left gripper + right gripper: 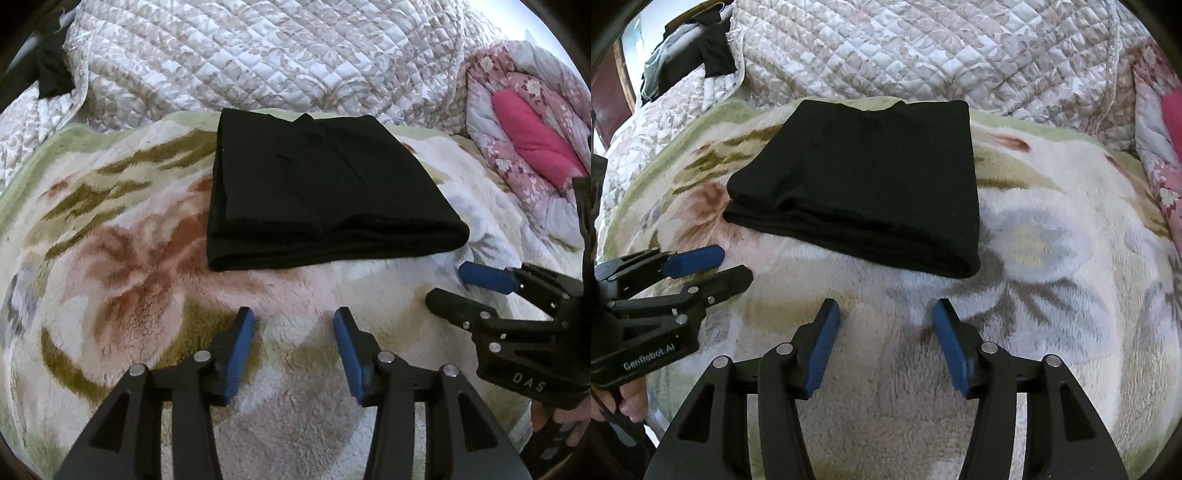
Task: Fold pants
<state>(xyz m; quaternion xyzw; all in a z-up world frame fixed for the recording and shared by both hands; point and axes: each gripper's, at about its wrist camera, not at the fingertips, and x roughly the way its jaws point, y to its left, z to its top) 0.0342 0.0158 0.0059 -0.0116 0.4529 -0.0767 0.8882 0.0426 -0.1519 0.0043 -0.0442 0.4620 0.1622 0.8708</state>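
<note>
Black pants (317,188) lie folded into a thick flat rectangle on a fluffy floral blanket (140,288); they also show in the right wrist view (871,184). My left gripper (293,321) is open and empty, a short way in front of the pants' near edge. My right gripper (886,314) is open and empty, also just in front of the pants. Each gripper shows in the other's view: the right gripper (448,282) near the pants' right corner, the left gripper (737,264) near their left corner. Neither touches the pants.
A quilted beige bedspread (266,55) is bunched up behind the pants. A pink floral duvet (524,144) lies at the right. Dark clothes (713,48) hang at the far left by a wooden frame. The blanket extends around the pants.
</note>
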